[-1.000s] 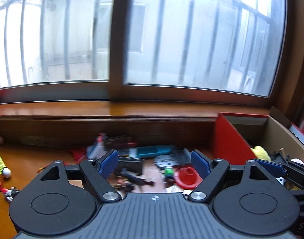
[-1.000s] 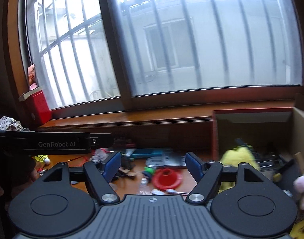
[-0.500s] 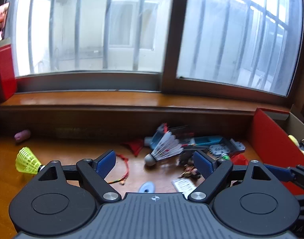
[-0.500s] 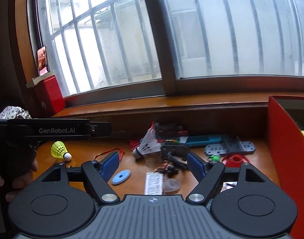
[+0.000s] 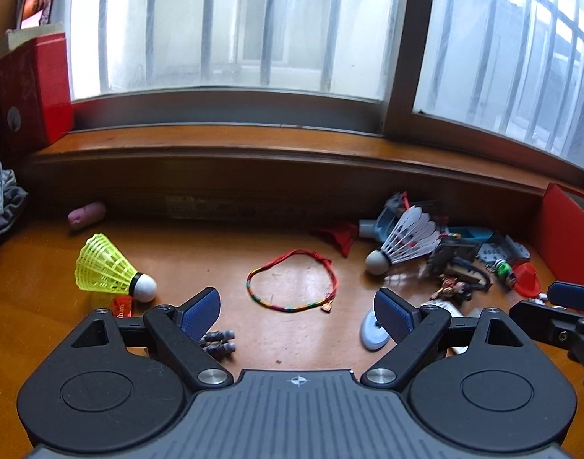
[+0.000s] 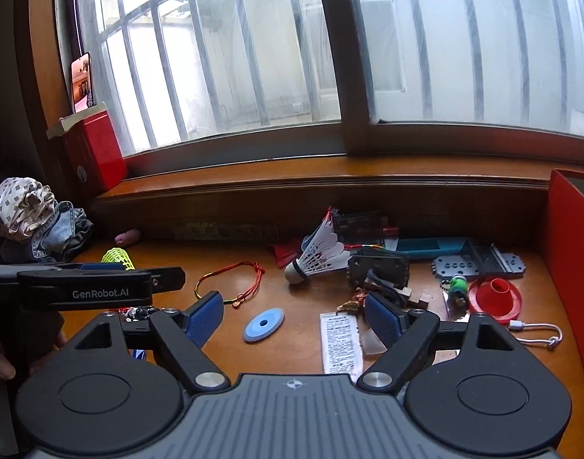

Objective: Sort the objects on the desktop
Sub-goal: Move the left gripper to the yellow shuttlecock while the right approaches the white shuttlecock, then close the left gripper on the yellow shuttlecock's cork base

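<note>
The left gripper (image 5: 296, 311) jaws are opening and grasp nothing. The red string bracelet (image 5: 292, 286) lies flat on the tabletop (image 5: 215, 252), just ahead between them. The right gripper (image 6: 292, 319) jaws, also opening and unloaded, frame a blue disc (image 6: 264, 324). Only the right view shows the printed packet (image 6: 341, 342) unobstructed.

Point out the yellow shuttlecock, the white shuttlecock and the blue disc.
yellow shuttlecock (image 5: 101, 266): left wrist view, on its plastic skirt.
white shuttlecock (image 6: 322, 254): right wrist view, on its feathers.
blue disc (image 6: 271, 320): right wrist view, on its flat face beside the hole.
</note>
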A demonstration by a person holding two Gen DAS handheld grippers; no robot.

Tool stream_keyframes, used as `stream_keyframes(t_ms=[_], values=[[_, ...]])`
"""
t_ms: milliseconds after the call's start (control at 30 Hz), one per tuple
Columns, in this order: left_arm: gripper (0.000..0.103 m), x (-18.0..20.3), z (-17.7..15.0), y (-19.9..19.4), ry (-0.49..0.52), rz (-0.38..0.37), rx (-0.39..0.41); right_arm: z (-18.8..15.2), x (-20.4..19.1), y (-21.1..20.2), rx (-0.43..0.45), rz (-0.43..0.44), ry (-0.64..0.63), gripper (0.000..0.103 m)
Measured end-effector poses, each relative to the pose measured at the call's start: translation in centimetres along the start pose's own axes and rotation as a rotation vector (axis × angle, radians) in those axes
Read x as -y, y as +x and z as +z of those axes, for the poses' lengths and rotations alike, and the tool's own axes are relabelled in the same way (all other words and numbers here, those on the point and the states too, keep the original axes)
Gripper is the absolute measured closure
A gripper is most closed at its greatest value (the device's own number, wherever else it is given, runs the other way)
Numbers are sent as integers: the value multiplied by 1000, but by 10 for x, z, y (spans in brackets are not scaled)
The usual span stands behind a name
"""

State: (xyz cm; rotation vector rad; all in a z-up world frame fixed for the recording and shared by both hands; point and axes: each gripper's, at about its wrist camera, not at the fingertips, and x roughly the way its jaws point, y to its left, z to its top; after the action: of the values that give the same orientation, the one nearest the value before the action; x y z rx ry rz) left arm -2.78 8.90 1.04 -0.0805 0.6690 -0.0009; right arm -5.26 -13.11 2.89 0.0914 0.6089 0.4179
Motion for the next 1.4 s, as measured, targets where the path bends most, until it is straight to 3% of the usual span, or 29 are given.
stream_keyframes(t_ms=[300, 667, 867, 1100, 1400], values=[[15, -24, -9, 9, -54, 16, -31, 0, -9, 22, -76, -14, -2, 20], [15, -82, -10, 7, -168, 217, -14, 3, -26, 50, -163, 52, -98, 20], [15, -102, 7, 19, -122, 307, -21, 4, -31, 65, -171, 88, -123, 20], [16, -104, 19, 55, -247, 229, -94, 4, -27, 81, -176, 104, -121, 20], [22, -104, 25, 95, -235, 261, -137, 1, -15, 97, -185, 80, -78, 20]])
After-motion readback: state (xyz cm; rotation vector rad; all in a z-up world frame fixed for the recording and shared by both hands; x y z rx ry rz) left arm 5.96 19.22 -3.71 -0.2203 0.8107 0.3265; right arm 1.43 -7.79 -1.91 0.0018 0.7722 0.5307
